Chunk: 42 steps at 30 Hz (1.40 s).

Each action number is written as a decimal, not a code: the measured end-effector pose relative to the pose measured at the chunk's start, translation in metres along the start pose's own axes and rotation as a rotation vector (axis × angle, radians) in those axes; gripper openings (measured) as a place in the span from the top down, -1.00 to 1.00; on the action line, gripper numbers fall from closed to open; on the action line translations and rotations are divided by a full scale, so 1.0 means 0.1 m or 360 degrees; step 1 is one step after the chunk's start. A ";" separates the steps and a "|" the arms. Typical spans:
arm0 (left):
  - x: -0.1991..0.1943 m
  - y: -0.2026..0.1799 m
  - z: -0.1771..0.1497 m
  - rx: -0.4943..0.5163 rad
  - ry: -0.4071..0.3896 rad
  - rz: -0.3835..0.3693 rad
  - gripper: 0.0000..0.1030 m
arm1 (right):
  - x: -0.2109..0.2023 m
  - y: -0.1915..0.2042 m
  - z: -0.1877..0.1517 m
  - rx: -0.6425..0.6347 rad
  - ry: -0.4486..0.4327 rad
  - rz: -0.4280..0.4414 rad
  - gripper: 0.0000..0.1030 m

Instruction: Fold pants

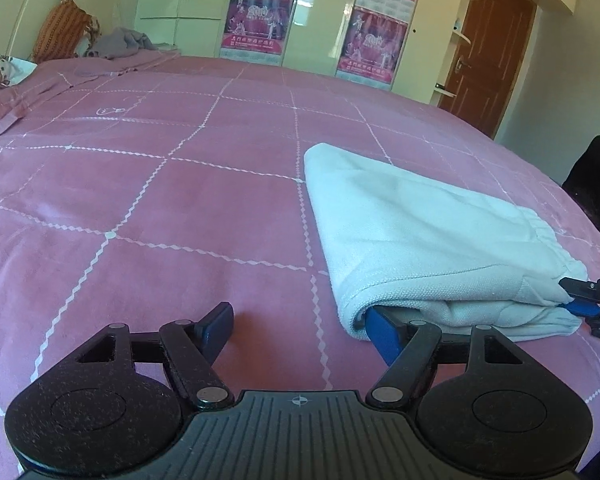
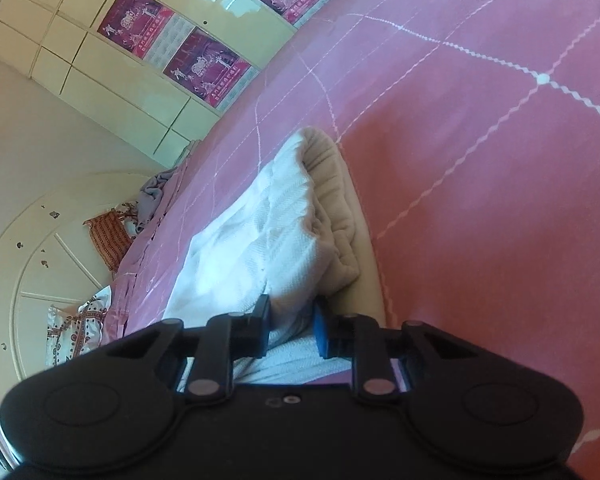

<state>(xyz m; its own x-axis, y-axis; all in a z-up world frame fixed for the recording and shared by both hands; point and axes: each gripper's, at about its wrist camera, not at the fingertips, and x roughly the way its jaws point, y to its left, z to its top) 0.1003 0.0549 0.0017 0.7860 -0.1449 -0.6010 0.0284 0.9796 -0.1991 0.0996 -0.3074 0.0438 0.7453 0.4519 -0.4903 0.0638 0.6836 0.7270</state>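
Left wrist: white pants (image 1: 420, 232) folded (waistband rightward); left gripper (image 1: 300, 328) wide, right gripper (image 1: 580, 300) pinching corner.

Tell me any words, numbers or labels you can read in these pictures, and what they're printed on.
"2010": probably, in large pale figures on the pink posters on the wardrobe doors; blurred, so not certain.
Smaller lines under it on the posters: too blurred to read.
Pink bedspread: a small white outline drawing, no legible words.
White folded pants: no label visible.
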 end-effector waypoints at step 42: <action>-0.51 -0.60 0.12 0.0219 -0.0334 -0.0119 -0.44 | -0.52 0.34 -0.01 -0.0424 -0.0317 -0.0129 0.48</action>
<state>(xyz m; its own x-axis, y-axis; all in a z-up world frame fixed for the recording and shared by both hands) 0.0661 0.0047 0.0534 0.8889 -0.1998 -0.4121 0.1638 0.9790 -0.1215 0.0623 -0.3076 0.0935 0.8615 0.2873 -0.4186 -0.0281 0.8502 0.5257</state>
